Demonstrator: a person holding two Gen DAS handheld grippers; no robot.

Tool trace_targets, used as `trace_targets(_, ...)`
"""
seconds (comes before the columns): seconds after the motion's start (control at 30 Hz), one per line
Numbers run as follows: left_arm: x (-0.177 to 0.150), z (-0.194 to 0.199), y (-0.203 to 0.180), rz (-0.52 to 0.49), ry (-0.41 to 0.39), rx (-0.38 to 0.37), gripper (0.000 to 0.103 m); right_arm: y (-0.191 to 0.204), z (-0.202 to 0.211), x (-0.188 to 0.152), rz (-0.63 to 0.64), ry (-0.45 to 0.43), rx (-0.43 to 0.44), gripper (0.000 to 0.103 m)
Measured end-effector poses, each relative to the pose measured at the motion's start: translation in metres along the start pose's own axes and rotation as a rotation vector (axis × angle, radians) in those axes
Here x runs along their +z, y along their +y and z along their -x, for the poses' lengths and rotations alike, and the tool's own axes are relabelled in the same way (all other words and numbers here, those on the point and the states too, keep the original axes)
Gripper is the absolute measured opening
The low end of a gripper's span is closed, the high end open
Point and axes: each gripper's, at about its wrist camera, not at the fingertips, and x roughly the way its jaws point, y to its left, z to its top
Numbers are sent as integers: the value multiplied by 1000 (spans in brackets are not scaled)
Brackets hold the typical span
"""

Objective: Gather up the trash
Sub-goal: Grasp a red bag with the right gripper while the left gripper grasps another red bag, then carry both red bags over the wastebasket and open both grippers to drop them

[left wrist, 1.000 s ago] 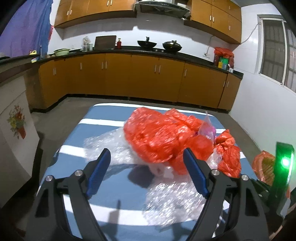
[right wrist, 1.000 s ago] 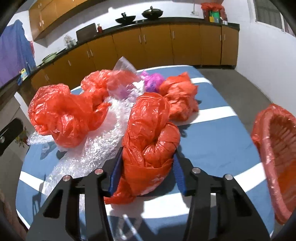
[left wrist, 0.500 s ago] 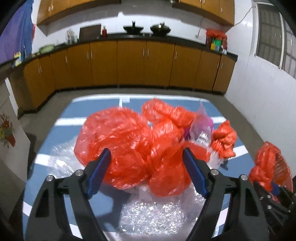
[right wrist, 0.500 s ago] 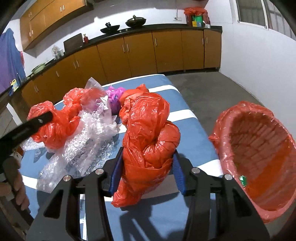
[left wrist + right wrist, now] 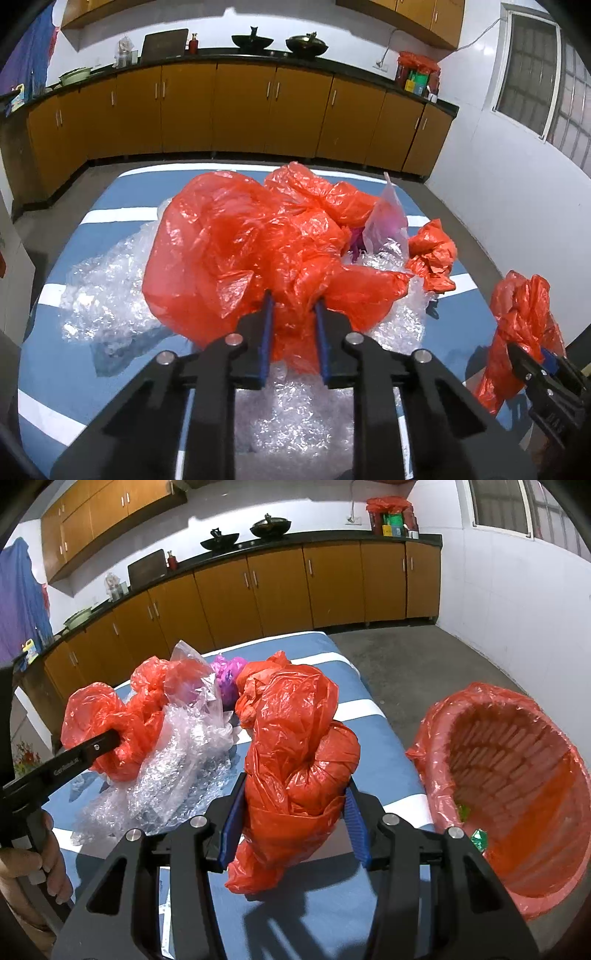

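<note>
- the left tongs (image 5: 293, 308), wide open half a second ago, have now closed on a fold of the big red bag (image 5: 236, 254).
- the right tongs (image 5: 293, 805) still grip the knotted bag (image 5: 295, 753), now nearer the basket (image 5: 436, 738).
- the big red bag is crumpled, glossy and puffed up, resting on bubble wrap (image 5: 107, 288) on the blue striped table (image 5: 66, 354).
- the knotted bag is twisted and hangs above the table edge, just left of the red-lined basket.
</note>
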Motion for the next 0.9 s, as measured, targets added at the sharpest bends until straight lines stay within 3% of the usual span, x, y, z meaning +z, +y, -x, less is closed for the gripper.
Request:
trace_targets(0.5, 8, 76, -24, -25, -144, -55, 19, -14, 48, 8, -18, -92, -2, 49)
trace_targets(0.9, -3, 100, -85, -107, -152, -177, 19, -47, 87, 9, -33, -177, -82, 49)
